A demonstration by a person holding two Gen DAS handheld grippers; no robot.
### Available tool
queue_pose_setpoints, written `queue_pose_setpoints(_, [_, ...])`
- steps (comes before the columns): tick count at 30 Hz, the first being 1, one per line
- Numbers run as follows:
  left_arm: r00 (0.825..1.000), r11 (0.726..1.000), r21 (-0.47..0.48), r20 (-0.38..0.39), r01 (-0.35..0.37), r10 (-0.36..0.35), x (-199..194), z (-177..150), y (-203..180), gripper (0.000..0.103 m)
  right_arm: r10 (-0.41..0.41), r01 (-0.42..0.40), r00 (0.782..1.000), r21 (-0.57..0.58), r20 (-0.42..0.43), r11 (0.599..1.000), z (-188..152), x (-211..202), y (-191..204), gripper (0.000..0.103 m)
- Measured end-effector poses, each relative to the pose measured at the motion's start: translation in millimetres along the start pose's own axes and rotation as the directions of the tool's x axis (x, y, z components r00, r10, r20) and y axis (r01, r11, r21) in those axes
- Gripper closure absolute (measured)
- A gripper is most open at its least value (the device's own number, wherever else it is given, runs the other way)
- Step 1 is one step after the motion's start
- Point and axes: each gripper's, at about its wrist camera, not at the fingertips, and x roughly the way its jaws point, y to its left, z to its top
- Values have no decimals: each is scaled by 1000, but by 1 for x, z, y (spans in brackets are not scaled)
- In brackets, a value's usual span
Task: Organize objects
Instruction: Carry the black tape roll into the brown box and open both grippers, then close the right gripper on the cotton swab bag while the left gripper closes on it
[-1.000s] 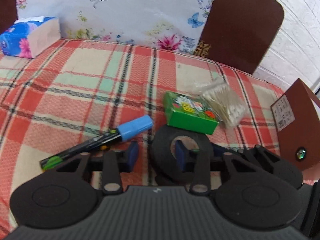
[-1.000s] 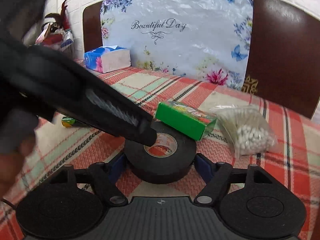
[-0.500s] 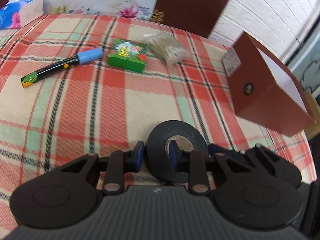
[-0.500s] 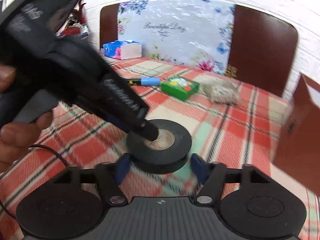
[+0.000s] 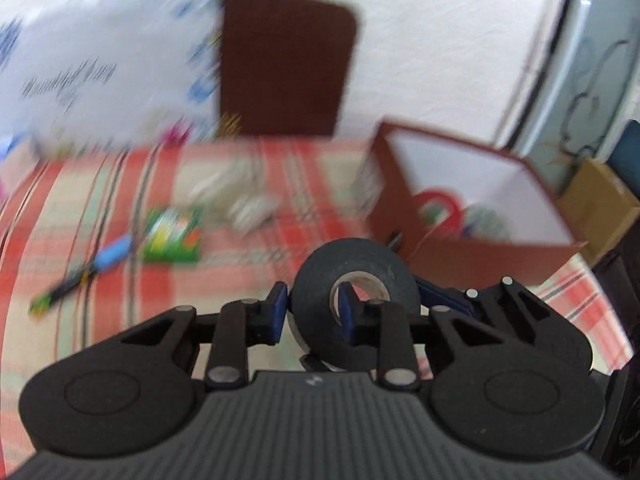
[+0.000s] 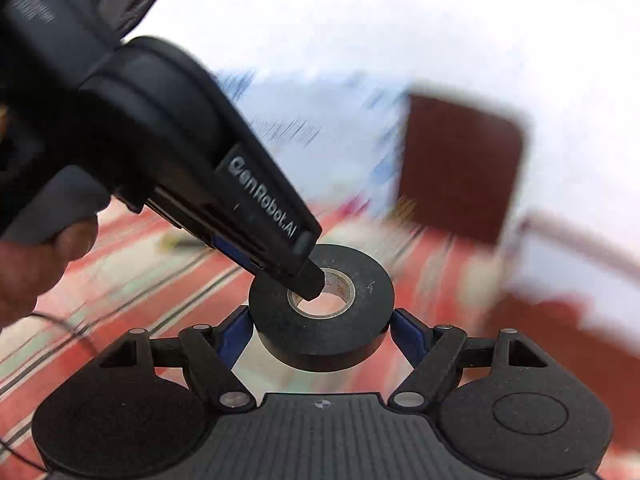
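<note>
Checked cloth [image 5: 132,328] is spread beneath everything. Off the cloth, a black tape roll [image 5: 354,276] is pinched through its wall by the left gripper [image 5: 312,314], near the brown box [image 5: 480,256]. Around it, the right gripper [image 6: 322,330] has just been opening; whether its pads touch cannot be told.

Lifted clear of the checked cloth [image 5: 120,320] now — black tape roll [image 5: 354,272] pinched through its wall by the left gripper [image 5: 312,314], carried right toward the open brown box [image 5: 472,258]. Jaws of the right gripper [image 6: 322,330] just widened — roll between them, marker [image 5: 80,276] and green box [image 5: 172,236] left far behind.
</note>
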Motion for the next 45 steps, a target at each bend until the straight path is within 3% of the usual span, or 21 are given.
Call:
queue_pose_setpoints(3, [996,993,84,46,79,-83,18,35,-52,74,-142,142,989,-1,44,990,5,-9,-45,28])
queue_pose_setpoints(6, [989,979,155,37,135,-142,56,50,-103,74,-230,229,973,56,2,972,-2,-8,-96,28])
queue_pose_setpoints(10, [987,962,223,-9,160,-162,107,61,-160,74,-292,299,954,115,-74,947,-20,2,-152,28])
queue_pose_setpoints(13, [989,951,275,-10,144,-146,132,69,-192,72,-324,339,939,153,-116,928,-27,14,-185,28])
queue_pose_setpoints(17, [997,937,347,58,25,-48,143,75,-215,62,-370,390,919,166,-137,906,-32,24,-208,27])
queue_pose_setpoints(22, [996,934,356,89,-43,12,136,78,-210,60,-370,380,925,203,-88,902,-37,12,-203,27])
queue_pose_setpoints(29, [995,944,323,87,-68,42,115,66,-187,59,-346,348,937,249,-50,904,-35,-4,-175,27])
queue_pose_setpoints(33, [993,948,307,105,-87,57,92,58,-170,55,-327,323,945,244,-27,914,-24,7,-155,27])
queue_pose_setpoints(39, [987,954,272,134,-124,90,60,46,-127,54,-262,253,965,220,12,942,-8,8,-116,27])
queue_pose_setpoints(45, [979,967,186,135,-174,150,40,32,-60,52,-154,149,988,136,29,979,11,24,-60,27])
